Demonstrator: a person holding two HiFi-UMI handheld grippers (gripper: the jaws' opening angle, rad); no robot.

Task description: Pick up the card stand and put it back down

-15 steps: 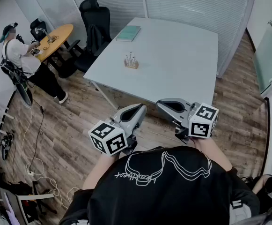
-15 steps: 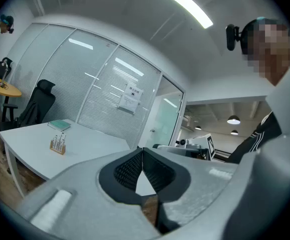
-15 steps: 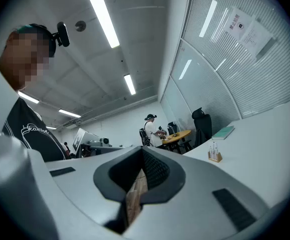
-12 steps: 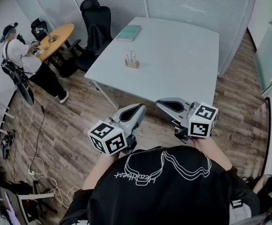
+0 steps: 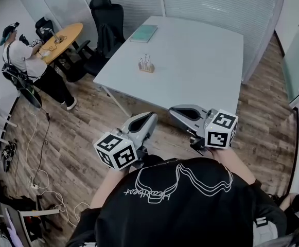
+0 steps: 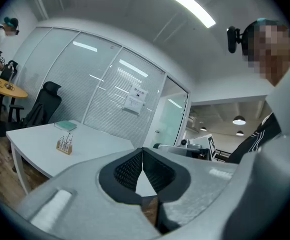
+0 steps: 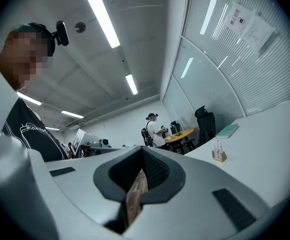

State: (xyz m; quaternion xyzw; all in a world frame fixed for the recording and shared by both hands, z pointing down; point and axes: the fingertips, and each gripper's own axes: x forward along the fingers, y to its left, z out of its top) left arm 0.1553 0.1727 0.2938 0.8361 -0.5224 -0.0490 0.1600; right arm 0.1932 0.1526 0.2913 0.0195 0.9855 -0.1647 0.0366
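Card stand (image 5: 146,65) sits upright on the white bench (image 5: 206,60), toward the bench's left side and well in from its near edge, with a green book (image 5: 143,33) lying beyond it at the bench's far left corner. Nothing touches the stand, and it is in the same spot on the bench as half a second ago.

The left tool (image 5: 150,118) and right tool (image 5: 176,112) both hang short of the bench's near edge, over the wood floor (image 5: 82,138), well apart from the stand. Compared with the earlier head view, both have crept slightly toward the bench, and the marker cubes sit a little higher in the picture.

The left gripper view shows that tool's jaws pressed together with nothing between them. The right gripper view shows the same: jaws closed and empty. The stand appears small and distant in both.

A black chair (image 5: 106,15) stands off the bench's far left corner. Farther left of the bench, a person (image 5: 23,60) leans at a round wooden table (image 5: 62,36), much as before.
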